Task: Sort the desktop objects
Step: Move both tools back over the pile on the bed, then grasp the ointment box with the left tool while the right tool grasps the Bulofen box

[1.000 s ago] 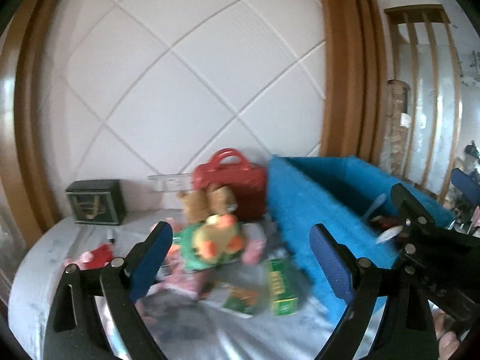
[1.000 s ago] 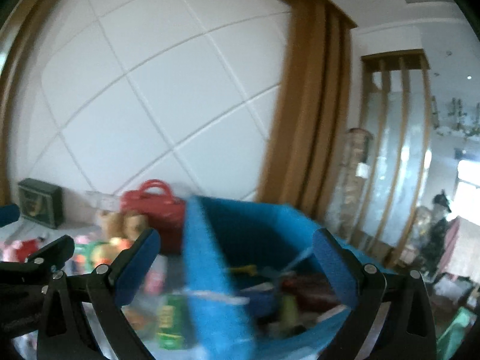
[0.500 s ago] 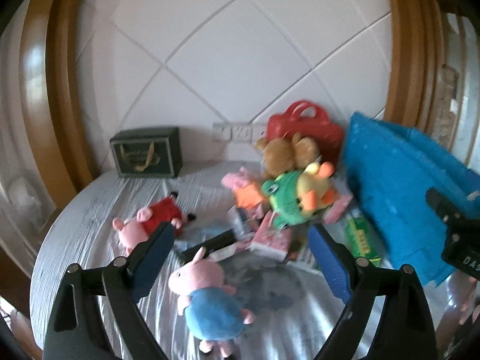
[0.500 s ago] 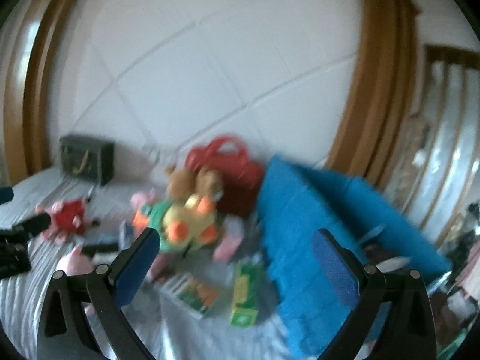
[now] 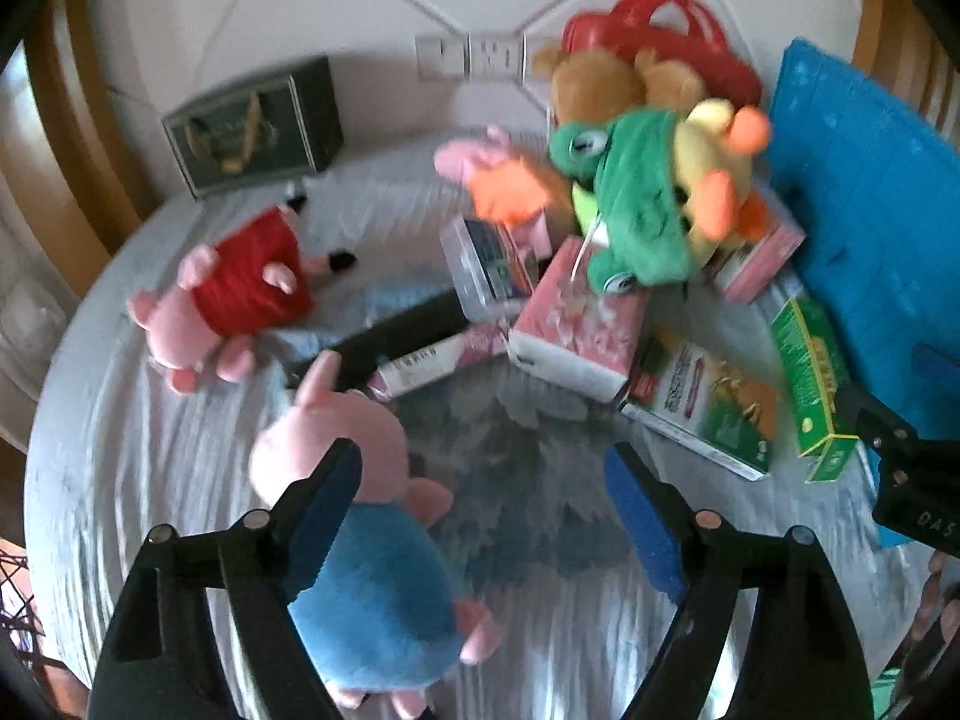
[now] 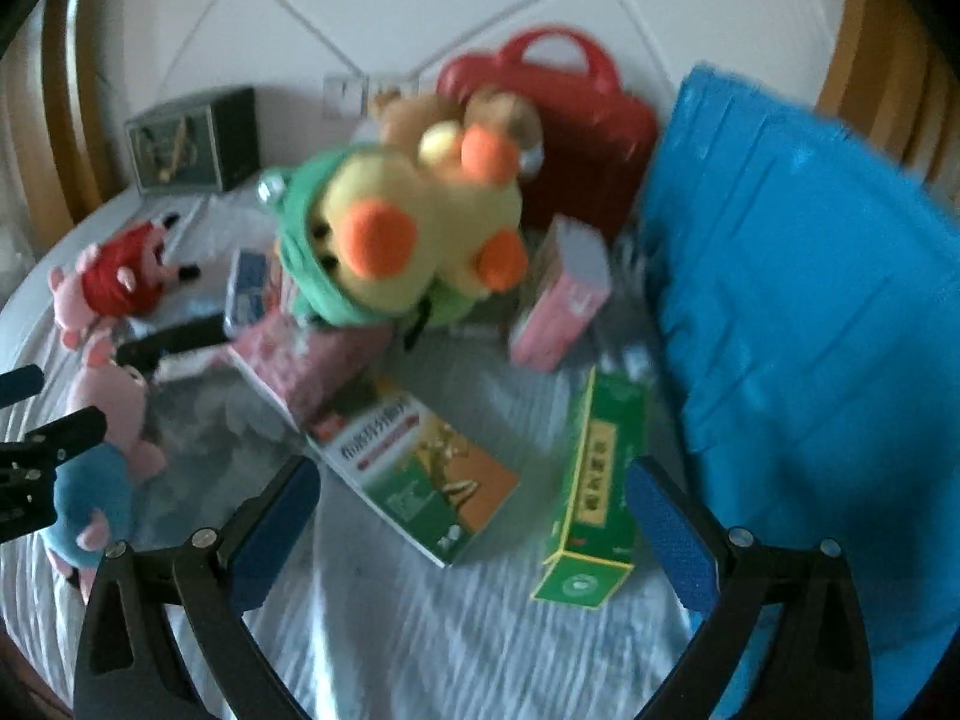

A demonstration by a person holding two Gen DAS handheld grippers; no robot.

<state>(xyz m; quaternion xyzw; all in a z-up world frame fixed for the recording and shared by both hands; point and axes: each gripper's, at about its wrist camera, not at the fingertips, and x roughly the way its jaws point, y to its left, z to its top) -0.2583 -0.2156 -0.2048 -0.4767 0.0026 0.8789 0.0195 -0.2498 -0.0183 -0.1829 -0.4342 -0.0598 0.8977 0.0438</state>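
Though motion blur softens both views, the left gripper (image 5: 480, 495) shows its 2 blue pads set wide and closing, with nothing pressed between them; the blue-bodied pig plush (image 5: 360, 546) lies beside and partly behind its left finger, so whether that pad touches the plush cannot be told. The right gripper (image 6: 474, 522) stands wide open and empty over the grey tablecloth (image 6: 420, 630), its pads either side of 2 green boxes: a flat green-and-orange box (image 6: 420, 480) and a narrow green box (image 6: 591, 492) just beside the right pad. The print on both is too smeared to read.

The things to sort lie in a heap at the middle of the table. A green-and-yellow plush (image 6: 396, 234) with orange feet sits on top, hiding most of a brown plush (image 5: 606, 84) and the lower part of a red handbag (image 6: 576, 120) behind it. A pink box (image 5: 576, 318) lies partly under it, and a second pink box (image 6: 558, 300) leans by the blue bin (image 6: 810, 312), whose far side is cut off by the frame. A red-dressed pig plush (image 5: 234, 294) lies apart to the left, near a dark green box (image 5: 252, 126) by the wall. A black object (image 5: 384, 336) is half buried and cannot be identified. The other gripper's tip enters each view at the edge.
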